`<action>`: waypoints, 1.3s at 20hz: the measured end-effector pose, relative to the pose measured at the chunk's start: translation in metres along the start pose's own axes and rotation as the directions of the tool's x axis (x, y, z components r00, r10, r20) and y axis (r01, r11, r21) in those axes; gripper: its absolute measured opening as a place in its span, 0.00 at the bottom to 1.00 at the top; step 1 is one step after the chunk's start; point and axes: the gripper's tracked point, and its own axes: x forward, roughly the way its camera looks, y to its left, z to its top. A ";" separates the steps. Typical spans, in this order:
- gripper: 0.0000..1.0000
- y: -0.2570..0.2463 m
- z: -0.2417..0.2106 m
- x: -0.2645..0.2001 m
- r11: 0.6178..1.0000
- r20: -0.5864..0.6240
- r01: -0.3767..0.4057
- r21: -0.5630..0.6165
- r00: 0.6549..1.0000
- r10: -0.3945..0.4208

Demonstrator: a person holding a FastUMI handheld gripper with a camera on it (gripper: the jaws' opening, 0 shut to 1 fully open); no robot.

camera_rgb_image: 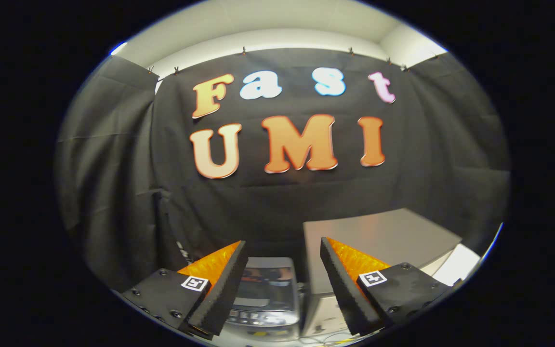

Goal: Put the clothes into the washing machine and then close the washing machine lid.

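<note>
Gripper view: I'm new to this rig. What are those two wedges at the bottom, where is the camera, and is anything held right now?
The camera rides on the hand-held gripper that a person carries, and looks forward along its two fingers; those are the wedges. They stand apart with nothing between them, so nothing is held. Just ahead, between the fingers and lower down, sits the washing machine, seen from above. Beside it, beyond the other finger, is a grey box-like unit. Behind hangs the booth's black cloth wall.
</note>
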 end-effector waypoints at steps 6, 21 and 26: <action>0.97 -0.099 0.049 -0.079 0.994 0.083 0.105 -0.006 0.991 -0.105; 0.97 -0.209 0.107 -0.091 1.000 0.194 0.003 0.008 0.981 -0.005; 0.97 -0.206 0.100 -0.076 1.000 0.173 -0.008 0.016 0.985 0.005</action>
